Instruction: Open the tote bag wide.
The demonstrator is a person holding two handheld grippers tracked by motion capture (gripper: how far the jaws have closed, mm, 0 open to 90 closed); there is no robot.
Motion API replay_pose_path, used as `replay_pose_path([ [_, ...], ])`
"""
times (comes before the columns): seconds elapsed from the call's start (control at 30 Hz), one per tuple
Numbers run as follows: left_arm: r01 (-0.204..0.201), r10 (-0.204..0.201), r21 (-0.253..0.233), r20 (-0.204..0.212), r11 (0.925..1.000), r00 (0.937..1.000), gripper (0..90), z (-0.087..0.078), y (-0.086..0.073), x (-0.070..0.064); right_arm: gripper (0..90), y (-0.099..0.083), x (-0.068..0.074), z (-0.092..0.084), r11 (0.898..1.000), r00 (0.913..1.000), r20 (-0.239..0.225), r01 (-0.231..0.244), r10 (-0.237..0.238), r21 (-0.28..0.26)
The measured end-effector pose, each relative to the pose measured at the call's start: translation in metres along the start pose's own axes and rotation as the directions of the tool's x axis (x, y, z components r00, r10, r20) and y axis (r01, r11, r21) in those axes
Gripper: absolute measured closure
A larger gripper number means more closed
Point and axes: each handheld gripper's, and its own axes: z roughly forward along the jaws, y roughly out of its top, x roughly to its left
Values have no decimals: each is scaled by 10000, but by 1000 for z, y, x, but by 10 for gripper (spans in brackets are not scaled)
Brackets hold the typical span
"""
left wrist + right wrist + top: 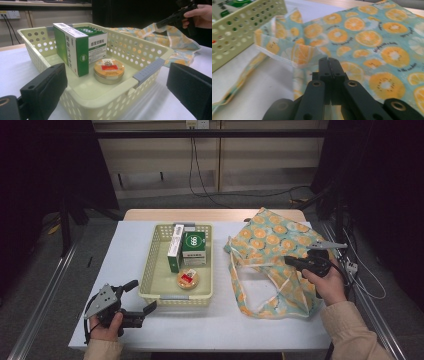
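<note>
- The bag (272,245) is thin, soft cloth printed with orange and kiwi slices on pale teal, with cream trim along its edges and handles. It lies crumpled on the right half of the white table (125,270), just right of the basket (150,265).
- Its long axis runs from the far right corner of the table toward the near edge; the looped handles and the open mouth lie at the near end, on the side facing the basket.
- The right gripper (328,61) has its black fingers pressed fully together on a fold of the bag's trimmed edge, which stands lifted off the table in a peaked ridge. How much cloth sits between the pads is hard to make out.
- In the high view the right gripper (292,261) is held over the bag's middle, pointing left toward the basket; the hand covers its rear.
- The left gripper (140,297) rests near the table's front left, its fingers spread wide and holding nothing, pointing at the basket's near corner.
- The basket is pale yellow plastic, rectangular, with rows of round holes in its walls and grey grip strips on the rims.
- Inside stand a tall green-and-white carton (71,48) and a squarer green box (96,43) behind it; a flat round tin (108,70) with a gold rim lies in front.
- The print on both boxes is too small to read.
</note>
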Motion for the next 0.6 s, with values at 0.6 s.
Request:
replay_pose_path([
  [0.6,-90,90,79,30,9999,10000,28,0,0,0,740,-20,-31,9,9987,9914,1267,-359,310,361],
])
